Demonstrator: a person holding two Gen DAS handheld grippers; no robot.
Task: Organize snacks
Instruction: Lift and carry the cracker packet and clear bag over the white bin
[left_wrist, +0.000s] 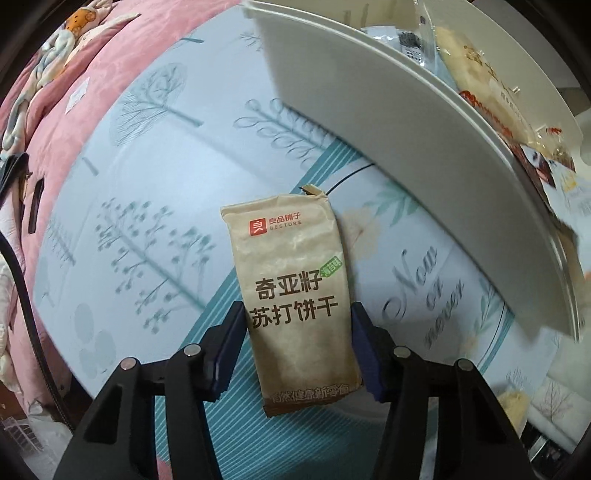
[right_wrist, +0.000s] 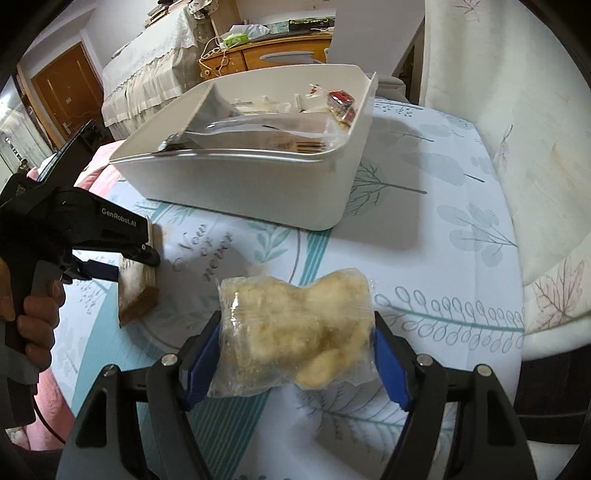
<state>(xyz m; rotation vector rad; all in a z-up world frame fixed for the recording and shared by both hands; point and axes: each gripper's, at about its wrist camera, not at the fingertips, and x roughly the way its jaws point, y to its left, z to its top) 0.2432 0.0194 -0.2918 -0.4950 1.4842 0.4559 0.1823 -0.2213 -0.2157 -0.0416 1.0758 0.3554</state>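
- The left gripper (left_wrist: 297, 314) points straight down, blue pads (left_wrist: 231, 350) pressed on the two long edges of a tan cracker packet (left_wrist: 295, 295).
- A hand (right_wrist: 35, 321) wraps the left gripper's handle, fingers curled round the grip.
- The right gripper (right_wrist: 297, 349) tilts steeply downward, its blue fingers (right_wrist: 201, 363) clamped against both sides of a clear bag of pale snacks (right_wrist: 295, 332).
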